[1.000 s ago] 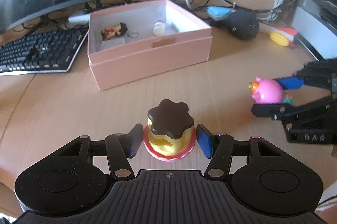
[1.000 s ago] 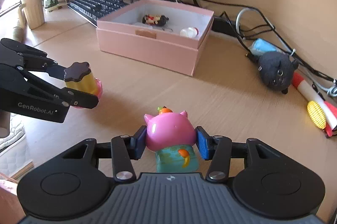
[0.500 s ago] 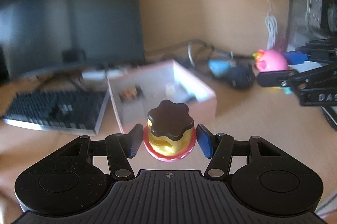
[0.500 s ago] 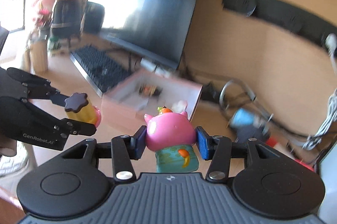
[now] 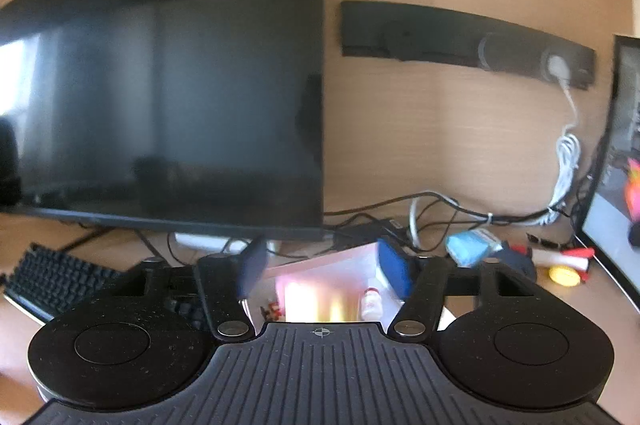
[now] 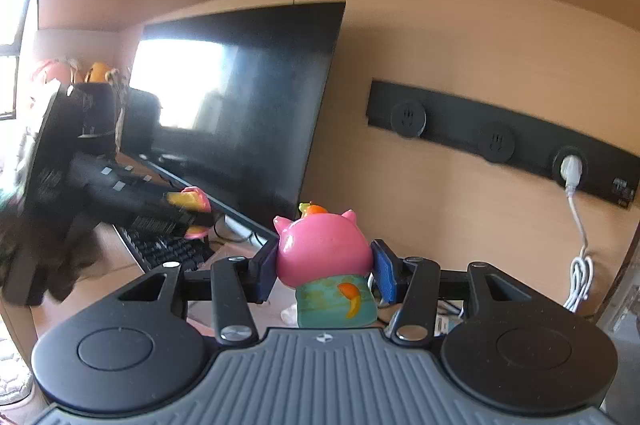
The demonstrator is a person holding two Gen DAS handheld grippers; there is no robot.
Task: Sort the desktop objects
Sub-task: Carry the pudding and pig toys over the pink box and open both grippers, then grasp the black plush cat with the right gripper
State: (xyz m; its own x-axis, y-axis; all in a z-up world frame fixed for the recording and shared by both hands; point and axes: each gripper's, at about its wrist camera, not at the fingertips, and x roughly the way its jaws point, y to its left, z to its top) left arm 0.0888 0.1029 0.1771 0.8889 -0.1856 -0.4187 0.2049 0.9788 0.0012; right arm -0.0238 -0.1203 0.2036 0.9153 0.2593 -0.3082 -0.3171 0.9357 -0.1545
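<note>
The left gripper (image 5: pixel 322 271) is low in the middle of its own view, and its jaws are opening. A blurry pink and yellow smear (image 5: pixel 316 299) glows just below the gap, over the pink box (image 5: pixel 340 263). It is too smeared to name. Most of the box hides behind the gripper. A small white thing (image 5: pixel 370 301) and a tiny red thing (image 5: pixel 274 309) show inside it.

The right gripper (image 6: pixel 324 267) squeezes the pink pig toy (image 6: pixel 324 251) between its blue pads (image 6: pixel 384 271), in the lower middle of its view. The toy's bottom is cut off by the gripper body.

At the left of that view the other gripper is dark and blurry, with a yellow and pink toy (image 6: pixel 190 203) at its tip. I cannot tell if it touches the pads there.

The big black monitor (image 5: pixel 160 97) fills the upper left. The keyboard (image 5: pixel 52 281) is half hidden at the lower left.
</note>
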